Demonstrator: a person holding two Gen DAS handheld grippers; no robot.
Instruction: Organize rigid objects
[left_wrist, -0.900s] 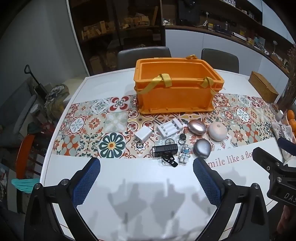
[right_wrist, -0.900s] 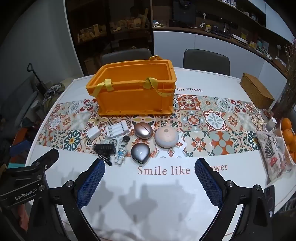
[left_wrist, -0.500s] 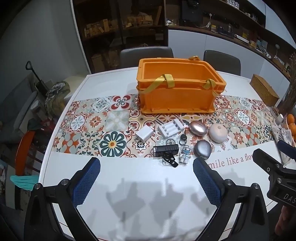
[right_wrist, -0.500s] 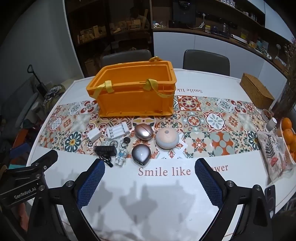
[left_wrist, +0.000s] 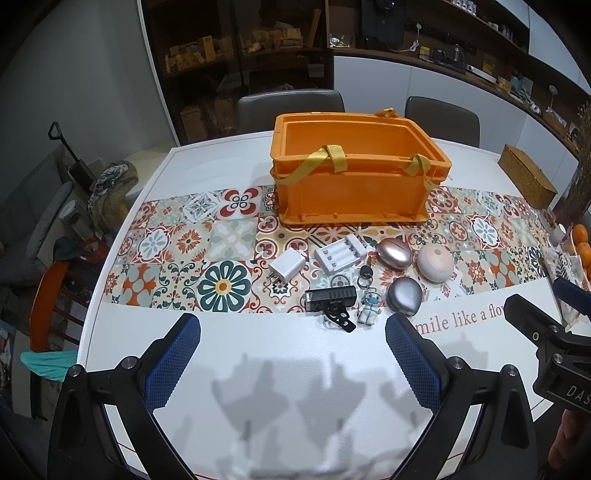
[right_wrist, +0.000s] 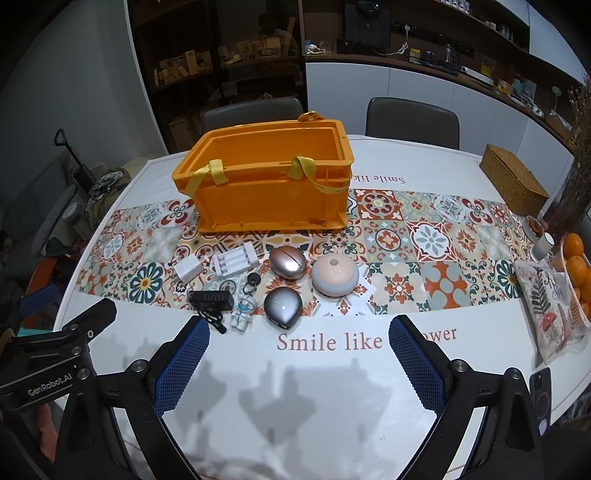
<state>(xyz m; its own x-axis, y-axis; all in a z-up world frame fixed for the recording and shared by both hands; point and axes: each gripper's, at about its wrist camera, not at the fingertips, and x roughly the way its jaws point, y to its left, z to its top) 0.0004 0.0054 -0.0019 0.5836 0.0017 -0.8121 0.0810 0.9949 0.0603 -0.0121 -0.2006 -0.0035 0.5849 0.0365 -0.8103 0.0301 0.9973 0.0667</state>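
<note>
From your left wrist camera, your left gripper (left_wrist: 293, 354) hangs over bare white tabletop (left_wrist: 280, 373), its blue-padded fingers (left_wrist: 173, 362) spread wide and holding nothing. Just beyond the fingertips, on a patterned tile-print runner (left_wrist: 184, 240), lies a cluster of small items: a white square plug adapter (left_wrist: 287, 264), a white ribbed battery charger (left_wrist: 340, 253), a black rectangular bike light with strap (left_wrist: 331, 295), a small astronaut figurine keyring (left_wrist: 368, 308), a rose-gold egg-shaped case (left_wrist: 394, 252), a grey teardrop-shaped case (left_wrist: 404, 296) and a round peach-coloured dome (left_wrist: 435, 263). Behind them stands an open orange plastic crate with yellow straps (left_wrist: 354, 177). The table's curved left edge sits near a red chair (left_wrist: 44, 295).

From your right wrist camera, your right gripper (right_wrist: 297, 354) also stands wide apart and empty, over the printed words on the white surface. The same cluster lies ahead and to the left, the crate behind it. To the right the runner is open as far as a woven wicker box (right_wrist: 513, 181) and a bowl of oranges (right_wrist: 576, 266) at the table's right edge.
</note>
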